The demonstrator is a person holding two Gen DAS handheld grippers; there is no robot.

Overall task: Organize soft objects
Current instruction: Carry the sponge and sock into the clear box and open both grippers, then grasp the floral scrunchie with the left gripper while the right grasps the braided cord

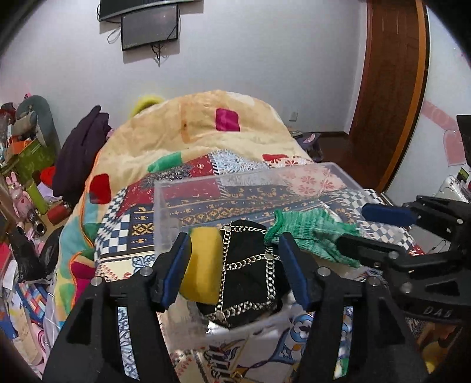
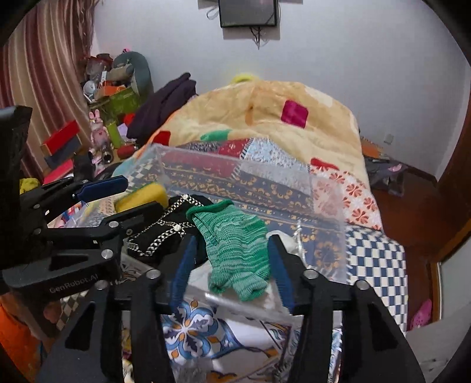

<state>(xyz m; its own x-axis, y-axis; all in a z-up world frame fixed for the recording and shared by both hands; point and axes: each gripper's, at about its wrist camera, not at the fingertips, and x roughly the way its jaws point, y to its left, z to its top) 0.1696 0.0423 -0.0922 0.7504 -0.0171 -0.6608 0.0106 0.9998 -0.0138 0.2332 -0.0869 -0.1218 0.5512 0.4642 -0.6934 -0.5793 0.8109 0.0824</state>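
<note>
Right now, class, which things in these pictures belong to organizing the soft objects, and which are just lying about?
Belong to the job:
clear plastic box
yellow sponge
black chained pouch
green knitted glove
left hand-held gripper
right hand-held gripper

Just lying about:
patchwork bedspread
beige blanket
dark purple garment
wall screen

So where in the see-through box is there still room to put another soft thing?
The near end is crowded: the yellow sponge, the black chained hat and the green glove sit side by side there. Behind them, the clear box looks bare up to its far wall. Its right end, beyond the glove, also looks free.
</note>
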